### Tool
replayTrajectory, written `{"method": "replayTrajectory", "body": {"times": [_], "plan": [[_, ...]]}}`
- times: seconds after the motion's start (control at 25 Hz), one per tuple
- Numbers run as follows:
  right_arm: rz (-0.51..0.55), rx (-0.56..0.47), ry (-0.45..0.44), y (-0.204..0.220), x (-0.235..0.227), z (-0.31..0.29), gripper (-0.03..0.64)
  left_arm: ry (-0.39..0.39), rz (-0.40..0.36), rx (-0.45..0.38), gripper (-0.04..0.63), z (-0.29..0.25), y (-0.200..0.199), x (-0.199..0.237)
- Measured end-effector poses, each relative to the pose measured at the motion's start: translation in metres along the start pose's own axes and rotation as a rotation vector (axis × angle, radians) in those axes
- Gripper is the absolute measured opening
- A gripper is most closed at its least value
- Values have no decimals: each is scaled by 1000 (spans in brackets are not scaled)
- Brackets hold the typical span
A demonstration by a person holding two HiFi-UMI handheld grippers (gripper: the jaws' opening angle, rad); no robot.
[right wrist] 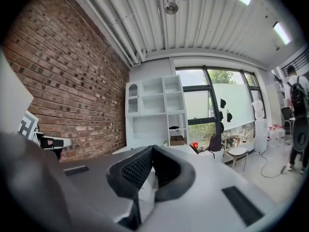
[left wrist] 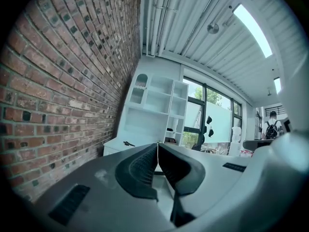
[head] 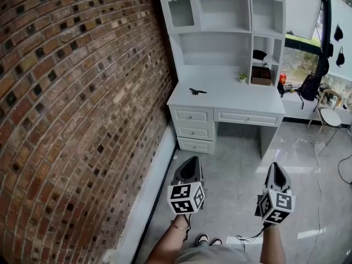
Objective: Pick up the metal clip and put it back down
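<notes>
A small dark metal clip (head: 197,91) lies on the top of the white desk (head: 242,99) across the room; in the left gripper view the clip (left wrist: 128,143) is a tiny dark shape on the desk edge. My left gripper (head: 188,167) and right gripper (head: 276,174) both point level toward the desk, well short of it, over the floor. The left gripper (left wrist: 158,144) has its jaws pressed together with nothing between them. The right gripper (right wrist: 151,148) also has its tips meeting, empty.
A brick wall (head: 71,109) runs along the left. The desk carries a white shelf hutch (head: 220,21), a small plant (head: 242,77) and a brown box (head: 261,75). A stool (head: 330,116) and cables (head: 319,164) lie at the right on the glossy floor. A person with a backpack (right wrist: 295,98) stands far right.
</notes>
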State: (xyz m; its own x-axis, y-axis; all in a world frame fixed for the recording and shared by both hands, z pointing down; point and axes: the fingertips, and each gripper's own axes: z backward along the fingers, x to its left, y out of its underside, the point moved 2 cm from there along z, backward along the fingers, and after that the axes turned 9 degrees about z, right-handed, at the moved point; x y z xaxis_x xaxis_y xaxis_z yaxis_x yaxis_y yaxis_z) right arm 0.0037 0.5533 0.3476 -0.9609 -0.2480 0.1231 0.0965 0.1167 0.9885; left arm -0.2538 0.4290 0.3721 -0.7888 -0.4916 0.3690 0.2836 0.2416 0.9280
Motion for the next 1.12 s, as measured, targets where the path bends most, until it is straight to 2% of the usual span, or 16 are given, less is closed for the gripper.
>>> {"method": "replayTrajectory", "body": {"times": [0.28, 0.4, 0.56, 0.84, 1.12], "plan": [[-7, 6, -3, 1, 2, -8, 2, 17, -26, 7, 17, -9, -4, 0], [-4, 6, -9, 1, 4, -11, 2, 26, -23, 20, 72, -13, -2, 1], [-2, 18, -10, 4, 6, -15, 2, 31, -14, 36, 102, -18, 0, 4], [6, 23, -6, 2, 16, -24, 2, 44, -32, 22, 210, -25, -2, 17], [8, 21, 10, -1, 30, -33, 2, 46, -32, 25, 213, -31, -9, 39]]}}
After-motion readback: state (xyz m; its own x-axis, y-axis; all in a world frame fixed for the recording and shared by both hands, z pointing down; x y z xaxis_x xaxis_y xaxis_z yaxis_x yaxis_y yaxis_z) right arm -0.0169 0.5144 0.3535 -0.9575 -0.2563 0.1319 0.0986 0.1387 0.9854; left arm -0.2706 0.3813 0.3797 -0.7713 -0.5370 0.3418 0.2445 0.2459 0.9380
